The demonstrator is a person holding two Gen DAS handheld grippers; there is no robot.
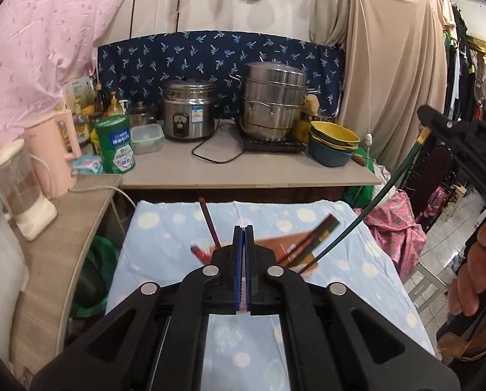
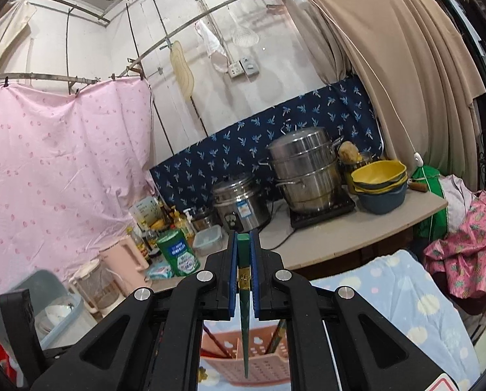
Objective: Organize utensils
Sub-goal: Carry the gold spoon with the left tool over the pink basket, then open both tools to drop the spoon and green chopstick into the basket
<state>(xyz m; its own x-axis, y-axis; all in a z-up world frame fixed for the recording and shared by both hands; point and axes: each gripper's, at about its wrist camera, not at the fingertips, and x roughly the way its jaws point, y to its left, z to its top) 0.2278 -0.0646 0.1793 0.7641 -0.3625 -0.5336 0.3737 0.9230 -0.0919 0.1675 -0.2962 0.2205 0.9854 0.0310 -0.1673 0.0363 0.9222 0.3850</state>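
Observation:
My right gripper (image 2: 243,244) is shut on a green chopstick (image 2: 244,309). The chopstick hangs tip down over a pink perforated utensil holder (image 2: 262,361) that has other chopsticks (image 2: 277,335) in it. In the left wrist view the right gripper (image 1: 438,123) is at the upper right, and the green chopstick (image 1: 373,195) slants down to the holder (image 1: 288,244). My left gripper (image 1: 243,228) is shut with nothing between its pads, just in front of the holder. Dark red chopsticks (image 1: 210,224) and several more (image 1: 311,238) stick out of the holder.
The holder lies on a table with a light blue dotted cloth (image 1: 164,238). Behind it a counter (image 1: 243,169) holds a rice cooker (image 1: 189,110), a steel steamer pot (image 1: 272,97), stacked bowls (image 1: 332,143), a green tub (image 1: 114,145) and a pink kettle (image 1: 52,153).

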